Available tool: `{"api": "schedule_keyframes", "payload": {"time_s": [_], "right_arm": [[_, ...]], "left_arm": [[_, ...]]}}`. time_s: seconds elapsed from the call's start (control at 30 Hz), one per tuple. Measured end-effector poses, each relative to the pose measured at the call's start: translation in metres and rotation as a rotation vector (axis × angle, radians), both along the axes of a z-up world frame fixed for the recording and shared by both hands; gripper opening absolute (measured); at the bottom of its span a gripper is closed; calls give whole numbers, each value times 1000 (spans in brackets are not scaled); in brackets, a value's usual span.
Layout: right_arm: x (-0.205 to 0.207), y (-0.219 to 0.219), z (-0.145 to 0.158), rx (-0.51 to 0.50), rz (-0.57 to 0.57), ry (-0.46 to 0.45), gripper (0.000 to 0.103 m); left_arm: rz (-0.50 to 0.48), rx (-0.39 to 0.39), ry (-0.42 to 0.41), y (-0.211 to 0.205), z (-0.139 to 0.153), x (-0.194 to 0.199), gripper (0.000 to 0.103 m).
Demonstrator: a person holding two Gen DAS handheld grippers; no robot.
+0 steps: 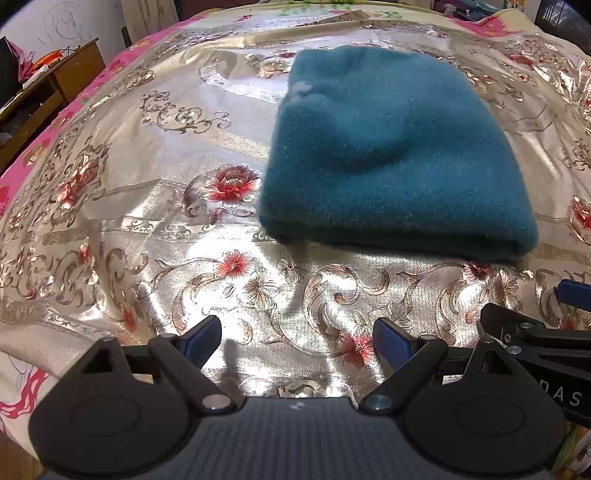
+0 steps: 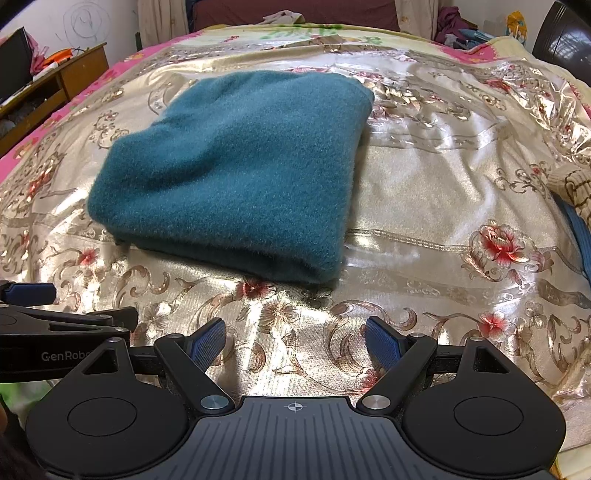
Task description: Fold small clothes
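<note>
Both open grippers (image 2: 295, 341) face folded teal garment (image 2: 236, 166), long axis running away.

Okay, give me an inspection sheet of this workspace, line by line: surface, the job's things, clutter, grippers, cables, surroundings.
Surface: bed covered by a shiny floral cloth, wrinkled, under glare.
Job's things: one teal fuzzy garment, lying folded in a rough rectangle with layered edges at its near side; nothing touches it.
Clutter: a beige knit piece with dark stripes at the right edge of the right wrist view, partly cut off.
Grippers: left gripper open and empty, short of the garment; right gripper open and empty, beside it.
Cables: nothing seen.
Surroundings: wooden desk with orange items to the left, scribbled white wall, piled clothes beyond the bed.
</note>
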State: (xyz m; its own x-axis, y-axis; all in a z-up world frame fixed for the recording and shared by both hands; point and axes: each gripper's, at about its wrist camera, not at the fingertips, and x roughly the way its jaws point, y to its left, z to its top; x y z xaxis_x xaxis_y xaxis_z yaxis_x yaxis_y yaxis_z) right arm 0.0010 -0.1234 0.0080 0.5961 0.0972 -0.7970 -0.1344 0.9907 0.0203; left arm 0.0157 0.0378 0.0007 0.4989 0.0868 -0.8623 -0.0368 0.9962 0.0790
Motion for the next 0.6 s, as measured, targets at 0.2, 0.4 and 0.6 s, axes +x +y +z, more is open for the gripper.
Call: {"api": "schedule_keyframes", "payload": {"time_s": [0.2,0.4,0.6], "right_arm": [[0,0,0,0,0,0,84],[0,0,0,0,0,0,84],[0,0,0,0,0,1,84]], "left_arm": [[2,0,-2,0,1,0,93],[6,-5,3,1,0,0,93],[11,-12,12,1,-1,0,93]]}}
